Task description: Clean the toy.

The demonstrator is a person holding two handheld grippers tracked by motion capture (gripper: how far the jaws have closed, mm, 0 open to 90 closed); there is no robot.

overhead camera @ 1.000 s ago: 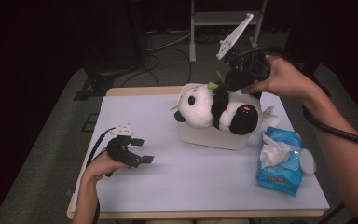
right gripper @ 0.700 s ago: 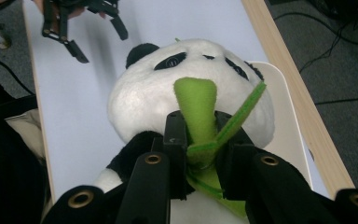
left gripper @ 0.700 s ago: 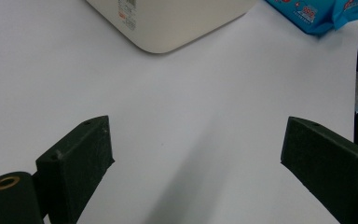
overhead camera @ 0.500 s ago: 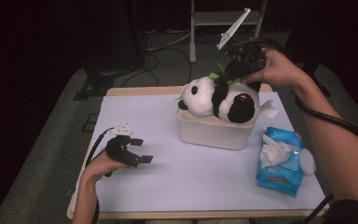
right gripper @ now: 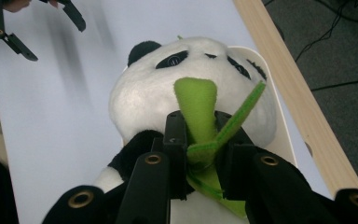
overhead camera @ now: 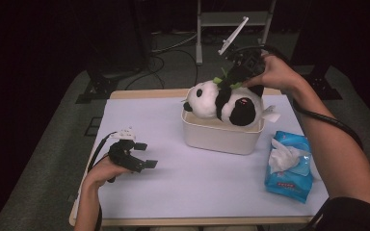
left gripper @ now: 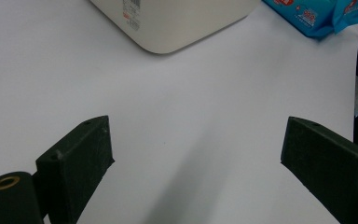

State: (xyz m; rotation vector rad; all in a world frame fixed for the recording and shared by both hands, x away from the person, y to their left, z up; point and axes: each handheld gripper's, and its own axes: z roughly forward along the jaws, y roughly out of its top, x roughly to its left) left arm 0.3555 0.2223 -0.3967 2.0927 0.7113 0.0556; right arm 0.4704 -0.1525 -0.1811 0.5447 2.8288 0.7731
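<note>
- While it lies on top of the white bin, upper centre of the high view, the plush panda is held by its green leaf.
- The right gripper has its jaws clamped on that leaf.
- Lower left on the counter, the left gripper shows jaws spread wide, gripping nothing.
- A blue tissue pack lies right of the bin.

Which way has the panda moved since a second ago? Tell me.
Yes. The panda, held by the right gripper, has gone down into the white bin, toward the table's far edge.
</note>
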